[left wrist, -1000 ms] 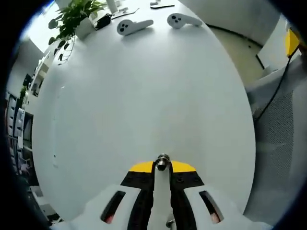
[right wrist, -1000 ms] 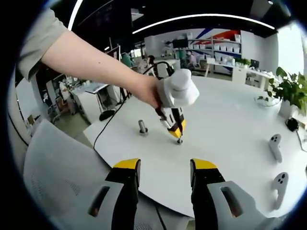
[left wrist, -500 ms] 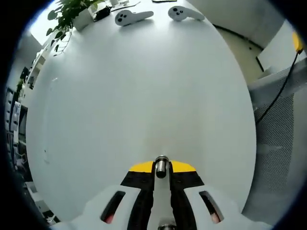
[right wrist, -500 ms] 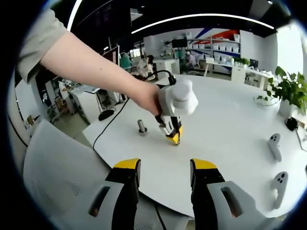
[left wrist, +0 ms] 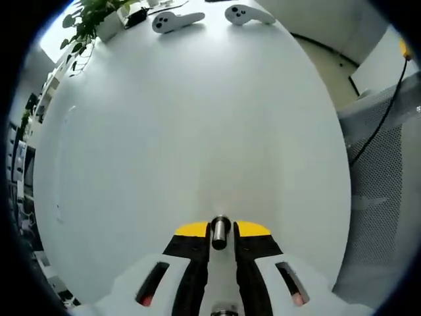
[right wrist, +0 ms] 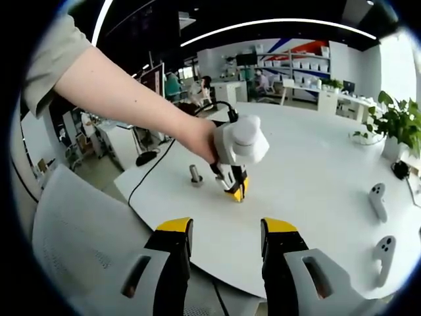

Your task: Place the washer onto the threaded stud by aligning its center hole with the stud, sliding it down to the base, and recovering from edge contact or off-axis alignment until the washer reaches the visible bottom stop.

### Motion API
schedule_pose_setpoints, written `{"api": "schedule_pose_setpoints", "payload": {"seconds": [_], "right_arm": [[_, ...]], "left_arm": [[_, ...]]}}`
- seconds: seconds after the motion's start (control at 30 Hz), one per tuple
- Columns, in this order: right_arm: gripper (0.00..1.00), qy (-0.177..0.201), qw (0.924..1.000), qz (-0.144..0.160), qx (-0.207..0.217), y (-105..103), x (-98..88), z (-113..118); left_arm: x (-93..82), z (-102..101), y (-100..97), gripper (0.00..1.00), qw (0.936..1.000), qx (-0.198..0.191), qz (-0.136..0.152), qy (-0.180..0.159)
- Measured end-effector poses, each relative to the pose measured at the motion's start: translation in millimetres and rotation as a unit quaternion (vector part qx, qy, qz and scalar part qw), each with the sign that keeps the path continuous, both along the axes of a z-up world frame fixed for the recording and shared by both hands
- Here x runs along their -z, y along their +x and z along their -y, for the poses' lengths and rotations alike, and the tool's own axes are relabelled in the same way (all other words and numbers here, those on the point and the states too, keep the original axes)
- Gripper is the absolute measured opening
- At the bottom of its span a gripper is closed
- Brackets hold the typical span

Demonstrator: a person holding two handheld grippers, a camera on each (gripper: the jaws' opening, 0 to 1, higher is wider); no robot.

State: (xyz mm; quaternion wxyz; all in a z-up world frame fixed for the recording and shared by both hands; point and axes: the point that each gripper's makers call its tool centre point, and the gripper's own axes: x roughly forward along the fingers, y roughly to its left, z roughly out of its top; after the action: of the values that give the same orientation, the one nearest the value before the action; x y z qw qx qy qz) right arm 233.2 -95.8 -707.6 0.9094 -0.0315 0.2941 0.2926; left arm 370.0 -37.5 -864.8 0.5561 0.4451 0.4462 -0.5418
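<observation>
Yellow-tipped jaws of the left gripper [left wrist: 220, 232] are closed on a metal stud [left wrist: 220, 232], low at the centre of the left gripper view. The right gripper [right wrist: 223, 237] is held open, empty, above the white table [right wrist: 309, 171]. A second stud [right wrist: 195, 175] stands left of centre. No washer can be made out.

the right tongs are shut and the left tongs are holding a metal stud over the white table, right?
Not quite: the right tongs are open, their yellow tips standing apart with nothing between them, as the right gripper view shows. The left tongs do hold the metal stud over the white table.
</observation>
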Motion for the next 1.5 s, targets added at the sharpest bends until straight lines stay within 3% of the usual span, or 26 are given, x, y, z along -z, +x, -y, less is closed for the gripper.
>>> {"api": "schedule_pose_setpoints", "payload": {"seconds": [0.23, 0.37, 0.47, 0.57, 0.7, 0.83, 0.9, 0.93, 1.03, 1.17, 1.27, 1.43, 1.5], "right_arm": [[0.44, 0.000, 1.0000, 0.000, 0.000, -0.2, -0.1, 0.0], [0.44, 0.000, 1.0000, 0.001, -0.002, 0.1, -0.6, -0.5], [0.44, -0.001, 1.0000, 0.001, -0.005, -0.5, -0.3, -1.7], [0.44, -0.003, 0.9999, -0.001, -0.010, -1.5, 0.7, -3.0], [0.44, -0.009, 0.9999, -0.005, -0.009, -1.9, 3.0, -2.2], [0.44, -0.011, 0.9998, 0.004, -0.014, -1.5, -0.5, -4.0], [0.44, -0.012, 0.9998, 0.003, -0.015, -1.7, 0.1, -4.0], [0.44, -0.013, 0.9998, 0.003, -0.015, -1.6, 0.1, -3.9], [0.44, -0.006, 0.9999, 0.005, -0.007, -0.2, -1.8, -1.9], [0.45, -0.011, 0.9998, 0.005, -0.015, -1.5, -0.8, -4.3], [0.45, -0.002, 0.9999, 0.002, -0.010, -1.4, -1.7, -3.1], [0.45, 0.004, 1.0000, -0.002, -0.001, -0.7, -1.4, -0.9], [0.45, 0.003, 1.0000, 0.001, -0.003, -0.4, -2.4, -1.9]], "left_arm": [[-8.9, -4.9, 5.4, 0.18, 0.9993, -0.027, 0.005, -0.025], [-30.0, 2.4, 7.6, 0.21, 0.9953, -0.063, 0.019, -0.071], [-53.5, 6.6, 7.9, 0.22, 0.9868, -0.110, 0.022, -0.116], [-74.1, 5.2, 7.7, 0.22, 0.9805, -0.130, 0.041, -0.142], [-98.3, 5.6, 3.7, 0.26, 0.9651, -0.151, 0.071, -0.201], [-97.5, -14.8, -15.5, 0.25, 0.9699, -0.139, 0.078, -0.184], [-99.9, -23.4, -17.0, 0.25, 0.9681, -0.146, 0.078, -0.188], [-103.2, -27.0, -17.0, 0.25, 0.9646, -0.156, 0.081, -0.196], [-116.1, -42.1, -19.7, 0.26, 0.9414, -0.221, 0.080, -0.241], [-121.6, -67.3, -28.9, 0.27, 0.9339, -0.248, 0.093, -0.241], [-133.8, -81.7, -38.6, 0.27, 0.9147, -0.287, 0.096, -0.268], [-143.6, -108.2, -58.6, 0.28, 0.9032, -0.308, 0.108, -0.278], [-146.5, -120.8, -66.9, 0.28, 0.8936, -0.329, 0.108, -0.286]]}}
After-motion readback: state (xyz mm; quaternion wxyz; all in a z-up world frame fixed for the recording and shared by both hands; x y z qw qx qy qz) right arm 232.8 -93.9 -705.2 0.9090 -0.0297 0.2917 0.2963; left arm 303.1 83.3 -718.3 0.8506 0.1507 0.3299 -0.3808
